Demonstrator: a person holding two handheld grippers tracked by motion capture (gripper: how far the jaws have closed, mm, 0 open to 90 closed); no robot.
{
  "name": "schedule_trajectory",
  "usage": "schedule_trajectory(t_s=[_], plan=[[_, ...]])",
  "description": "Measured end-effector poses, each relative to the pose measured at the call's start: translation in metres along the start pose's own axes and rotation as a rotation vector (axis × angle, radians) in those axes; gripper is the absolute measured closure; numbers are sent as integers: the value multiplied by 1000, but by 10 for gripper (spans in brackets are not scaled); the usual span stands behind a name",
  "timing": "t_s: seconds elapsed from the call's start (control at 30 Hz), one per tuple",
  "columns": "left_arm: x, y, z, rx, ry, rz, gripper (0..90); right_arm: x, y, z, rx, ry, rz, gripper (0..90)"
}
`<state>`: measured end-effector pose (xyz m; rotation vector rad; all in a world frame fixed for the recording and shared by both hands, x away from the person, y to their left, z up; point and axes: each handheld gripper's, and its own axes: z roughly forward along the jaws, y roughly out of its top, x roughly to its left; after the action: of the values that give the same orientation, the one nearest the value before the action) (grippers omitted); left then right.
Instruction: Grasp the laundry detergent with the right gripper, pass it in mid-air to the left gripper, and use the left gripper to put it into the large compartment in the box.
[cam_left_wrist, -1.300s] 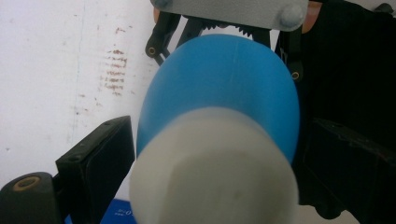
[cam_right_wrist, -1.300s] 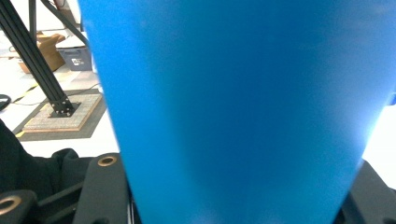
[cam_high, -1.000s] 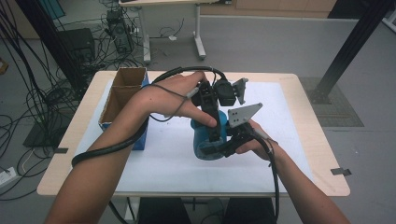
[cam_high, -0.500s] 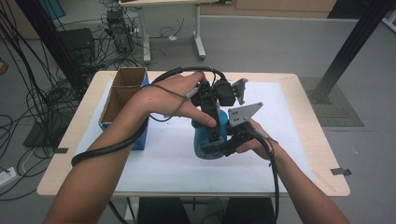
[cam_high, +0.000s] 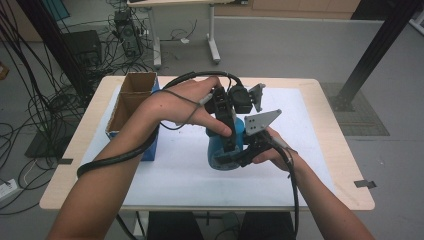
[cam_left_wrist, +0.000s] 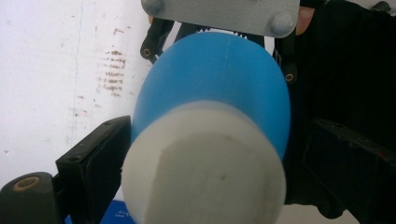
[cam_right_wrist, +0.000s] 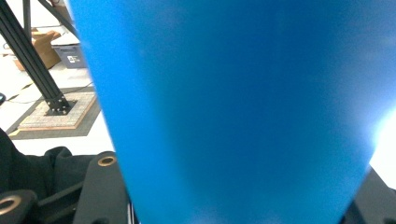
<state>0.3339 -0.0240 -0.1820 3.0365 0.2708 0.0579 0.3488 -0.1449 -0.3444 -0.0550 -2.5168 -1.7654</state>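
A blue bottle (cam_high: 217, 149) with a white cap (cam_left_wrist: 205, 172) stands on the white mat, held from two sides. My left gripper (cam_high: 228, 144) comes down from above. In the left gripper view (cam_left_wrist: 219, 140) its black jaws flank the cap and the left pad lies against it. My right gripper (cam_high: 226, 160) reaches in from the right, low on the bottle, with its grey plate (cam_high: 261, 122) on top. The bottle's blue wall (cam_right_wrist: 233, 93) sits tight between the jaws of the right gripper (cam_right_wrist: 238, 191).
An open cardboard box (cam_high: 131, 97) stands at the table's left, with a blue box (cam_high: 150, 149) in front of it. The white mat (cam_high: 310, 135) covers most of the tabletop. Cables lie on the floor to the left.
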Motion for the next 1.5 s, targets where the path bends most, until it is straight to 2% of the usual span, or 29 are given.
schedule_trajectory(t_s=[1.5], plan=[[-1, -2, -3, 0, 4, -3, 91, 0, 0, 3, 17, 4, -2, 417]])
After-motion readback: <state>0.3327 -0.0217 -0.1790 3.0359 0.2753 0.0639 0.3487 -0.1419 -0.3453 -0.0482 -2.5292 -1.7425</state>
